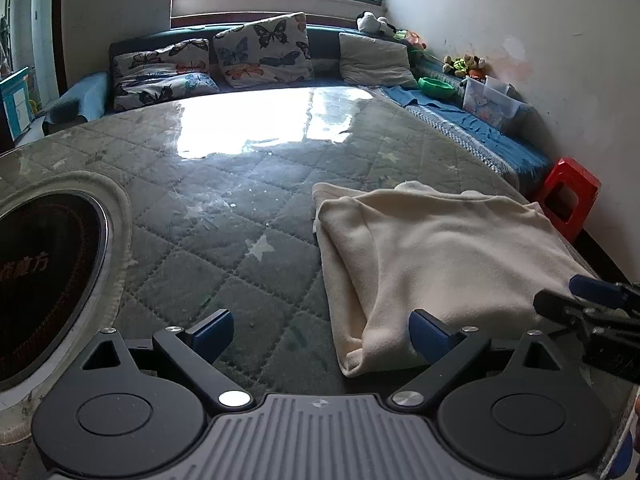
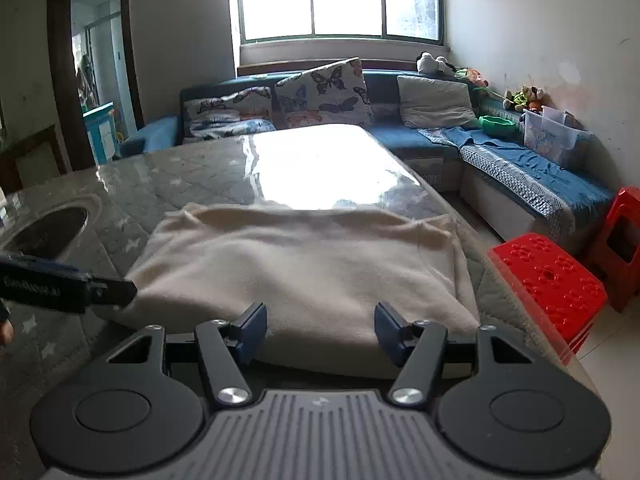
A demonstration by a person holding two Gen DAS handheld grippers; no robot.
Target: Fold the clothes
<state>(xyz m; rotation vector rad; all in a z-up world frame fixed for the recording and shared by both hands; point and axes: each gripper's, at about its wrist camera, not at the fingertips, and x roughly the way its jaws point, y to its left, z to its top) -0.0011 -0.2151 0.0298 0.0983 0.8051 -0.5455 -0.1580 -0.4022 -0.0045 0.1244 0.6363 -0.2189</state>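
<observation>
A cream garment (image 1: 436, 256) lies folded into a rough rectangle on the quilted green table cover (image 1: 224, 248). My left gripper (image 1: 322, 334) stands open at the garment's near left corner, its right finger over the cloth edge and its left finger over bare table. In the right wrist view the same cream garment (image 2: 304, 268) fills the middle, and my right gripper (image 2: 320, 330) is open just above its near edge, with nothing between the fingers. The right gripper's black tip (image 1: 592, 312) shows at the garment's right side; the left gripper's tip (image 2: 68, 286) touches its left corner.
A round black cooktop (image 1: 44, 276) is set into the table at the left. Red plastic stools (image 2: 552, 284) stand by the table's right edge. A blue corner sofa (image 2: 520, 176) with butterfly pillows (image 1: 264, 50), a clear box and toys lies beyond. Window glare covers the far tabletop.
</observation>
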